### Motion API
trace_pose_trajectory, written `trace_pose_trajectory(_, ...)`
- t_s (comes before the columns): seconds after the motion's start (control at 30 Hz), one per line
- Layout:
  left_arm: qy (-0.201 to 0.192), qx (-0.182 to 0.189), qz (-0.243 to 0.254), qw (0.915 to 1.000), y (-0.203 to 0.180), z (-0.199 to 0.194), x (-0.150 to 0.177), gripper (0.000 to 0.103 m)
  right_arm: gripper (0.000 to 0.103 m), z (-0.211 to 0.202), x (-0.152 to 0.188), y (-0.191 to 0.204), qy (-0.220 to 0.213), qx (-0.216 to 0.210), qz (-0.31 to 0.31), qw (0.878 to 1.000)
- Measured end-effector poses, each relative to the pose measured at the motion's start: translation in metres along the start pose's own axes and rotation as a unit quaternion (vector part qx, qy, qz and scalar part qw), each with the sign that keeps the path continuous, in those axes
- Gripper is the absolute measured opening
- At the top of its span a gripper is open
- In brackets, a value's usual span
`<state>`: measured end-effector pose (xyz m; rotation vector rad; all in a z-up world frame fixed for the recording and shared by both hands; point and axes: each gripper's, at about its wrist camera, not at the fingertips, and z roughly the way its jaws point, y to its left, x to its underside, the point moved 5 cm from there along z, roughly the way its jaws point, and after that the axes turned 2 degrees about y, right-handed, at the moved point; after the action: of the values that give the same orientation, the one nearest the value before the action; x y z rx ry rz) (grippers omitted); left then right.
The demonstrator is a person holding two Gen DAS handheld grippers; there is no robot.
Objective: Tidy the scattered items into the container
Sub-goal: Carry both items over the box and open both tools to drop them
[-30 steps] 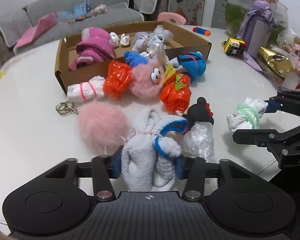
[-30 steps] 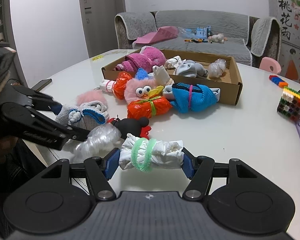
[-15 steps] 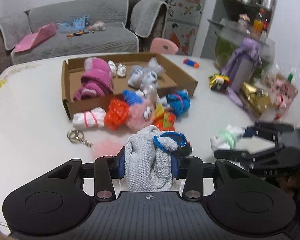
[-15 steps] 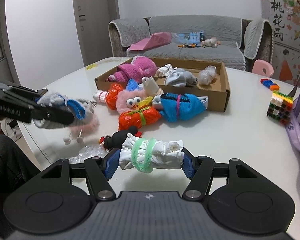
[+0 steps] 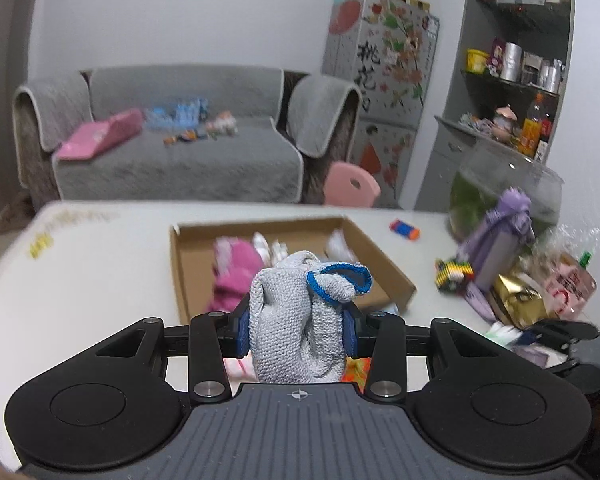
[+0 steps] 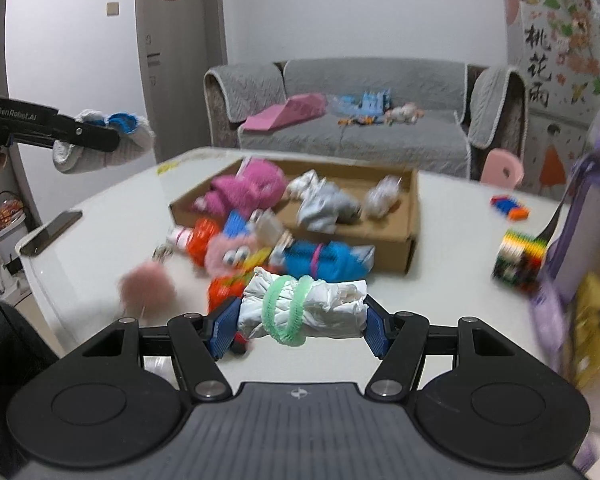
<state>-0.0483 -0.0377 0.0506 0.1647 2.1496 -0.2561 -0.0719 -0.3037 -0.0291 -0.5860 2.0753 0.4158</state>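
The left gripper [image 5: 296,330] and the right gripper [image 6: 296,322] both point slightly downward, jaws clamped on bundles.

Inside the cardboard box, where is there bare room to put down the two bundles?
Cardboard box: the front right part of its floor is bare, between the grey bundle and the right wall. Its left end is filled by the pink plush. In front of the box the table is crowded with toys.

White table [image 6: 440,292] carries a cardboard box [image 6: 408,248], scattered toys beside it, a block cube [image 6: 518,262], possibly a phone [image 6: 52,232].
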Motion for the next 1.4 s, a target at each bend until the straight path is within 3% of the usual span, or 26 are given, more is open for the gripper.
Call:
trace_pose_trajectory(0.3, -0.019, -0.036, 0.021, 0.999, 0.005, 0.019, -0.071, 0.049, 0.06, -0.007, -0.097, -0.022, -0.058, 0.031, -0.035, 0.997)
trace_pose_trajectory(0.63, 0.001, -0.057, 0.043, 0.9974, -0.017, 0.087, -0.127, 0.049, 0.06, 0.045, -0.181, -0.014, -0.075, 0.025, -0.064, 0.995)
trace_pose_trajectory(0.97, 0.064, -0.086, 0.032, 0.9937, 0.0, 0.176, -0.133, 0.049, 0.059, 0.119, -0.197, -0.028, -0.017, 0.021, -0.055, 0.998)
trace_pose_trajectory(1.4, 0.147, -0.135, 0.033, 0.9793, 0.059, 0.266, -0.105, 0.049, 0.059, 0.197, -0.17, -0.049, 0.073, 0.026, -0.043, 0.996)
